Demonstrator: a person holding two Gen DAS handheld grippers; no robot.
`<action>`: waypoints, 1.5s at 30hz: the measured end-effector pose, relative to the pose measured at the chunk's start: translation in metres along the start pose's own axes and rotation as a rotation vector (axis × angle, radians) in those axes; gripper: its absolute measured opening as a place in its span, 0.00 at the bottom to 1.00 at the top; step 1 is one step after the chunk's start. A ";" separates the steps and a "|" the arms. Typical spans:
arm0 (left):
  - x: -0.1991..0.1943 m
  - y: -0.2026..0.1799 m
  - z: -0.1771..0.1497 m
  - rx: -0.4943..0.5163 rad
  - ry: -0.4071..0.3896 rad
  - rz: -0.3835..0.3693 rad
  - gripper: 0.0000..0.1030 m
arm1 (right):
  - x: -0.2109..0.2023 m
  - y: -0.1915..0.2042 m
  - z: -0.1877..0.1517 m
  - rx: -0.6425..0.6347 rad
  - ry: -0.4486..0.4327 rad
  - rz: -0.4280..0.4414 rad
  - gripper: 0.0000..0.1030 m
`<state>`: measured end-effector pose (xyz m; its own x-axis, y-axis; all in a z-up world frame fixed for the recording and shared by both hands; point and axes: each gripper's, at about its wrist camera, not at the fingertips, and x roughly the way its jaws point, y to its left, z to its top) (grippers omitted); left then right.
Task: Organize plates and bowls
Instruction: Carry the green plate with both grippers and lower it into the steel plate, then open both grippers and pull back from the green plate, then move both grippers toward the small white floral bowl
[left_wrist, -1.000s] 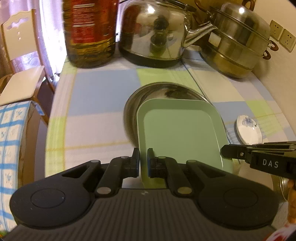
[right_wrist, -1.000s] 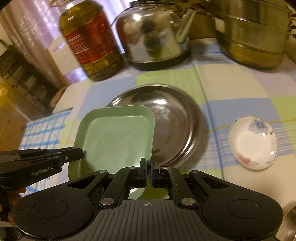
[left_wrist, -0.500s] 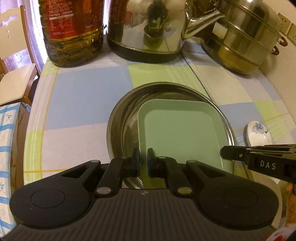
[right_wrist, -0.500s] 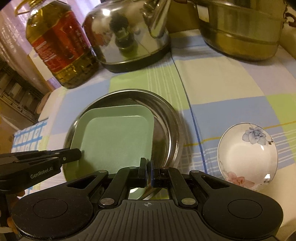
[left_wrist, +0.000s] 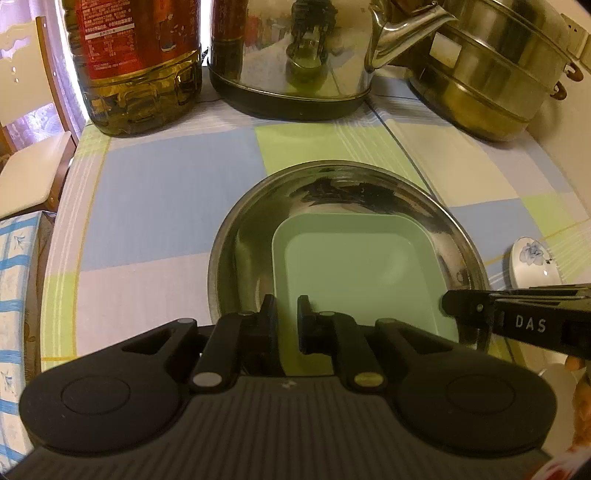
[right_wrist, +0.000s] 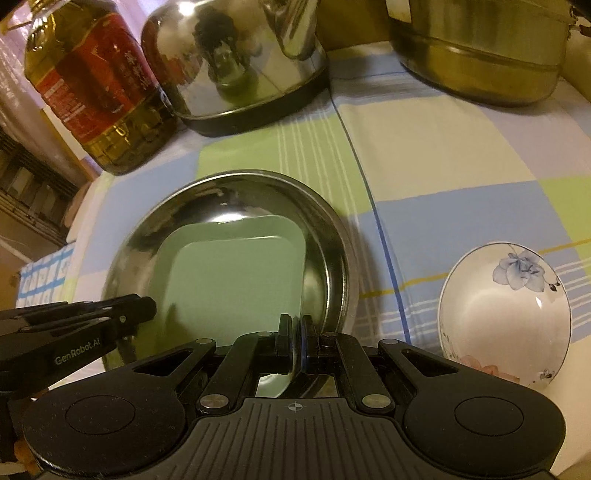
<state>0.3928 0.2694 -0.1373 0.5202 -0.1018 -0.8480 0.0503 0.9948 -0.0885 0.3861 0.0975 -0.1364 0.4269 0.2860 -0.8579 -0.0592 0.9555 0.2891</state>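
A green square plate (left_wrist: 354, 273) lies inside a round steel plate (left_wrist: 258, 225) on the checked tablecloth; both also show in the right wrist view, green plate (right_wrist: 236, 280) and steel plate (right_wrist: 332, 236). My left gripper (left_wrist: 287, 314) is shut on the green plate's near left edge, with a narrow gap between the fingers. My right gripper (right_wrist: 295, 332) is shut on the plate's near right edge. A white bowl with blue flowers (right_wrist: 504, 317) sits to the right of the steel plate, seen small in the left wrist view (left_wrist: 532, 262).
At the back stand an oil bottle (left_wrist: 136, 62), a steel kettle (left_wrist: 295, 55) and a stacked steamer pot (left_wrist: 491, 77). The table's left edge (left_wrist: 62, 221) drops to a chair (left_wrist: 29, 170) and a blue-checked cloth (left_wrist: 14, 295).
Both grippers have carried the green plate forward and lowered it from over the steel plate's near-left rim down into the steel plate. The left fingers have parted slightly.
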 end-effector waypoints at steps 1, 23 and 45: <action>0.000 0.000 0.000 -0.003 -0.001 -0.001 0.10 | 0.000 -0.001 0.000 0.005 -0.003 0.004 0.04; -0.112 -0.010 -0.031 -0.036 -0.149 0.030 0.31 | -0.098 0.007 -0.024 -0.027 -0.143 0.163 0.55; -0.227 -0.114 -0.164 -0.202 -0.131 0.141 0.40 | -0.225 -0.060 -0.126 -0.139 -0.066 0.351 0.69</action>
<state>0.1296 0.1789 -0.0205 0.6165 0.0520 -0.7857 -0.1945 0.9770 -0.0879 0.1803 -0.0151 -0.0143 0.4162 0.5965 -0.6862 -0.3320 0.8023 0.4960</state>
